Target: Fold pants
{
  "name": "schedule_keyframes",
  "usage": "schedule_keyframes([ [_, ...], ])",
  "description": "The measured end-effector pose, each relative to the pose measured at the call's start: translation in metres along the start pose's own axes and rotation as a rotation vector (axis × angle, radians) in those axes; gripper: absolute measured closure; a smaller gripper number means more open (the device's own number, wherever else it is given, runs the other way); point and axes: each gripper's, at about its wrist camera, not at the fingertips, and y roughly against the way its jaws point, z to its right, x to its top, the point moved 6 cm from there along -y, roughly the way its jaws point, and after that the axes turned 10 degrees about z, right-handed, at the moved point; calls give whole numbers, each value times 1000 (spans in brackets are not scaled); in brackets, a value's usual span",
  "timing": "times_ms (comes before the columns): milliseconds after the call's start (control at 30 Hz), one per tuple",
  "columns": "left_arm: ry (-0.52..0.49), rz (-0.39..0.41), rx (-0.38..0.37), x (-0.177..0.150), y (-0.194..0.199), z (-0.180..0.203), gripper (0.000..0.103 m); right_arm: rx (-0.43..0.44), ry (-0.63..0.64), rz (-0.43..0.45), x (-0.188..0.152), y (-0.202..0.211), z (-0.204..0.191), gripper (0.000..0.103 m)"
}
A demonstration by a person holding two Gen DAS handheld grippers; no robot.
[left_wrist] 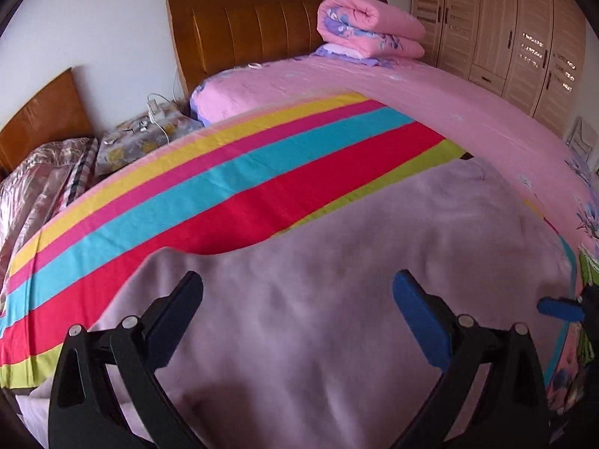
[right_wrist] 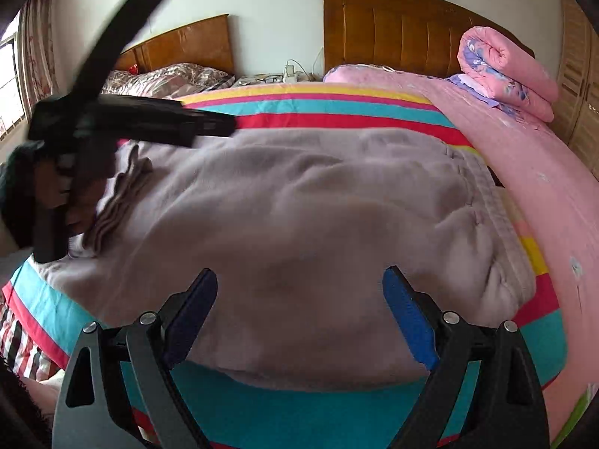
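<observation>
Two grippers hang over lilac pants [right_wrist: 284,202] spread flat on a striped sheet [left_wrist: 224,183] on a bed.

Both the left gripper [left_wrist: 297,288] and the right gripper [right_wrist: 299,284] stand wide open, nothing between the fingers. Seen from the right wrist, the waistband lies toward the pink quilt side and the cuffs near the left gripper.

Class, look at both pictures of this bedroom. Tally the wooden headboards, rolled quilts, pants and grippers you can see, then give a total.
Wooden headboards: 2
Rolled pink quilt: 1
Lilac pants: 1
Grippers, left and right: 2
Total: 6
</observation>
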Motion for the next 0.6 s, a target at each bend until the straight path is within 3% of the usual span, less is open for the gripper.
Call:
schedule_keyframes([
  [100, -16, -99, 35, -12, -43, 10, 1, 14, 0, 8, -9, 4, 6, 15],
  [267, 26, -94, 26, -16, -47, 7, 1, 71, -1, 33, -17, 9, 10, 15],
  [467, 22, -79, 45, -17, -43, 0, 1, 103, 29, -20, -10, 20, 13, 15],
  [600, 42, -85, 32, -17, -41, 0, 1, 84, 19, 63, 11, 30, 19, 15],
])
